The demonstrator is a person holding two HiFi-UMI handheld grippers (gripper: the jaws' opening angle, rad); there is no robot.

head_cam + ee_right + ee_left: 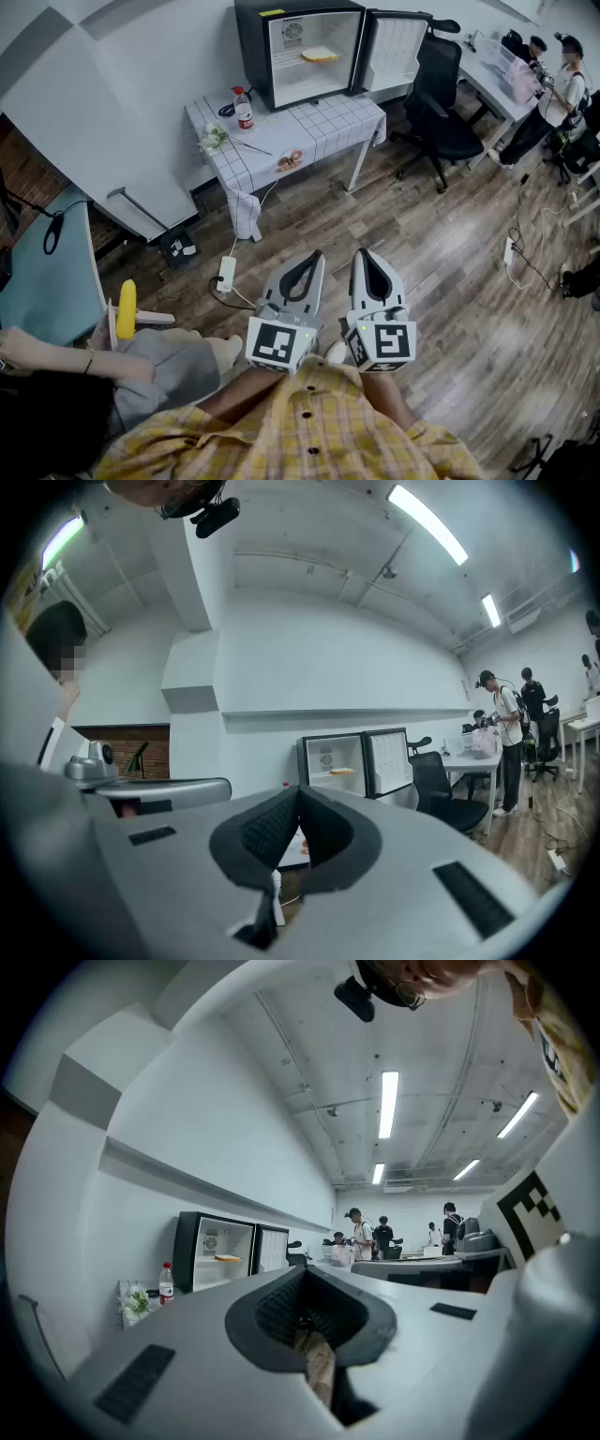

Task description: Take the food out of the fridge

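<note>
- While both tools sit at 6 o'clock of the head view, close to the wearer's checked shirt, the left gripper [314, 255] is clenched, tips together, with nothing between them.
- The right gripper [364, 253] is also clenched and empty, just beside the left one; both point level toward 12 o'clock.
- The fridge [253, 47], a small black one, stands at 12 o'clock on the far end of the table [323, 122], well apart from both grippers.
- Its door [394, 49] is swung open to the right.
- The food [320, 54], a flat yellowish piece, lies on the fridge's upper shelf; exact kind is too small to tell.
- The table has a white grid-pattern cloth and is pushed against the pale wall [141, 84].
- On the table, at 11 o'clock: a bottle [244, 110] with a red label, upright, near the fridge's left side.
- Flowers [215, 138] lie at the table's left edge.
- A small dish [290, 160] sits near the table's front edge.
- A black office chair [441, 103] stands at 1 o'clock, just right of the fridge door.
- The floor [450, 253] is dark wood planks, with a white power strip [226, 274] and cable at 9 o'clock of the grippers.
- People [562, 84] are at a white desk [492, 89] at 2 o'clock.
- A seated person [141, 366] is at 8 o'clock, with a yellow object [126, 309] beside them.
</note>
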